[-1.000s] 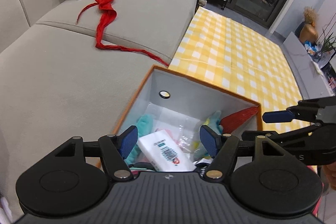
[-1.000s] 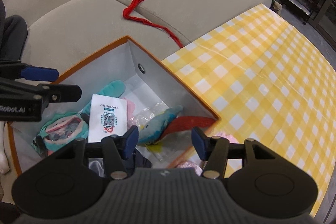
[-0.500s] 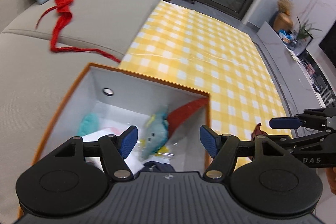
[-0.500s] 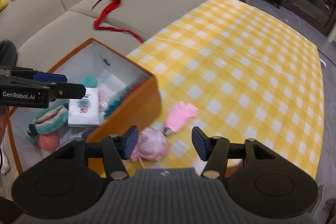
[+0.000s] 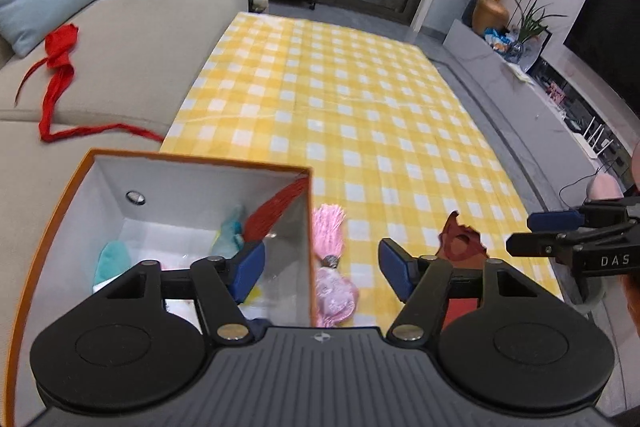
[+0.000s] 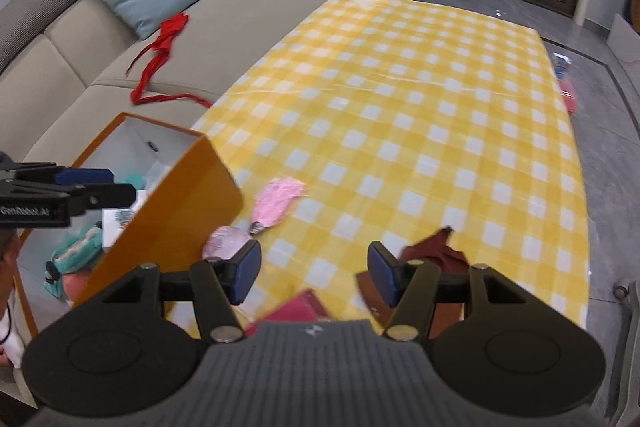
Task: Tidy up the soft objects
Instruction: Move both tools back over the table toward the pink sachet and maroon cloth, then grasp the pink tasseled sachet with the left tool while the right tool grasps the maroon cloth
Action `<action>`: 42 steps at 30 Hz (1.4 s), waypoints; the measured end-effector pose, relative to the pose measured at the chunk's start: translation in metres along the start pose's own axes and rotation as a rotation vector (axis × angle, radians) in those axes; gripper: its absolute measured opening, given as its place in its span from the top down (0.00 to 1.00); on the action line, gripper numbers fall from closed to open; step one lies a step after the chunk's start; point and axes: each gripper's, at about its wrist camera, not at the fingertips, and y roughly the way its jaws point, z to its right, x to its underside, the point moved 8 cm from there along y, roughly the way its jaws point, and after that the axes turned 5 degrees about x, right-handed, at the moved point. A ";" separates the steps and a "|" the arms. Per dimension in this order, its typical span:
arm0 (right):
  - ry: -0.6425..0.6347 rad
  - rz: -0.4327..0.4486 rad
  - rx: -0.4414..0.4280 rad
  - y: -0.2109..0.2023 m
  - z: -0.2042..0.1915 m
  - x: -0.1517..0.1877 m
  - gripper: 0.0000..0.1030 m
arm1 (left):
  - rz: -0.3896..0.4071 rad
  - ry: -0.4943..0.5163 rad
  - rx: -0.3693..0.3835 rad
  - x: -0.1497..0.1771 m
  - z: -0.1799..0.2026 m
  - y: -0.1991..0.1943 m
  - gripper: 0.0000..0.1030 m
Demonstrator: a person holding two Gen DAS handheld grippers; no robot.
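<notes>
Both grippers empty, jaws apart: left gripper has pink tassel just ahead between its jaws, right gripper has maroon cloth behind its right jaw, orange box to its left.

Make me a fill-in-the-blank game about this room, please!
1. The checked cloth is white and ____.
2. The long red ribbon lies on the ____.
3. The pink tassel lies ____ the orange box.
4. Both grippers, left and right, are ____.

Missing words: yellow; sofa; outside; open
</notes>
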 end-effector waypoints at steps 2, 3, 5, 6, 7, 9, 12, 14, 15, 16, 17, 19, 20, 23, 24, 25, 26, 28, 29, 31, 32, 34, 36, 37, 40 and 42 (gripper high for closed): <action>0.005 0.009 0.012 -0.003 0.011 0.003 0.42 | 0.015 -0.013 0.041 -0.002 0.008 0.000 0.27; 0.010 0.017 0.018 -0.004 0.017 0.004 0.42 | 0.012 -0.010 0.048 -0.002 0.012 0.001 0.27; 0.032 0.031 0.029 -0.008 0.032 0.008 0.41 | -0.010 0.033 0.026 -0.001 0.021 0.005 0.27; 0.048 0.036 0.033 -0.009 0.041 0.010 0.41 | -0.027 0.068 0.009 0.000 0.028 0.009 0.27; 0.064 0.038 0.034 -0.010 0.049 0.013 0.41 | -0.041 0.093 0.002 0.000 0.032 0.012 0.27; 0.092 0.036 0.036 -0.010 0.064 0.018 0.41 | -0.078 0.132 0.003 0.002 0.042 0.020 0.27; 0.129 0.036 0.044 -0.010 0.082 0.027 0.41 | -0.137 0.186 -0.007 0.006 0.052 0.031 0.27; 0.152 0.033 0.044 -0.010 0.093 0.034 0.40 | -0.177 0.222 -0.022 0.006 0.057 0.038 0.27; 0.162 0.031 0.043 -0.009 0.098 0.037 0.40 | -0.197 0.243 -0.025 0.006 0.060 0.040 0.27; 0.171 0.028 0.039 -0.008 0.101 0.041 0.40 | -0.212 0.263 -0.026 0.005 0.063 0.042 0.27; 0.185 0.027 0.034 -0.008 0.106 0.044 0.40 | -0.230 0.290 -0.025 0.004 0.068 0.044 0.27; 0.204 0.025 0.029 -0.005 0.113 0.049 0.40 | -0.266 0.351 -0.030 0.002 0.076 0.047 0.27; 0.207 0.026 0.032 -0.004 0.115 0.050 0.40 | -0.283 0.379 -0.034 0.001 0.079 0.050 0.27; 0.206 0.037 0.044 0.002 0.123 0.049 0.40 | -0.354 0.455 -0.052 -0.001 0.085 0.063 0.27; 0.207 0.036 0.049 0.005 0.126 0.050 0.40 | -0.381 0.479 -0.064 -0.001 0.085 0.068 0.27; 0.207 0.031 0.058 0.009 0.129 0.050 0.40 | -0.407 0.509 -0.078 -0.001 0.086 0.073 0.27; 0.201 0.028 0.065 0.012 0.131 0.050 0.40 | -0.434 0.542 -0.087 0.001 0.087 0.078 0.27; 0.186 0.026 0.074 0.018 0.135 0.047 0.40 | -0.481 0.609 -0.102 0.005 0.089 0.089 0.27; 0.187 0.028 0.072 0.021 0.137 0.046 0.40 | -0.502 0.648 -0.111 0.008 0.090 0.094 0.27; 0.211 0.028 0.064 0.027 0.142 0.044 0.40 | -0.545 0.732 -0.130 0.016 0.092 0.105 0.27; 0.223 0.024 0.061 0.032 0.145 0.044 0.40 | -0.571 0.763 -0.134 0.020 0.092 0.111 0.27; 0.238 0.011 0.062 0.041 0.148 0.045 0.40 | -0.615 0.783 -0.139 0.027 0.090 0.121 0.27; 0.238 -0.004 0.064 0.049 0.148 0.049 0.40 | -0.661 0.793 -0.139 0.033 0.085 0.131 0.27; 0.235 -0.013 0.067 0.054 0.148 0.051 0.40 | -0.679 0.802 -0.140 0.036 0.084 0.134 0.27; 0.235 -0.029 0.065 0.063 0.148 0.053 0.40 | -0.742 0.842 -0.130 0.042 0.079 0.143 0.27; 0.231 -0.037 0.062 0.069 0.146 0.054 0.40 | -0.779 0.868 -0.115 0.044 0.078 0.148 0.27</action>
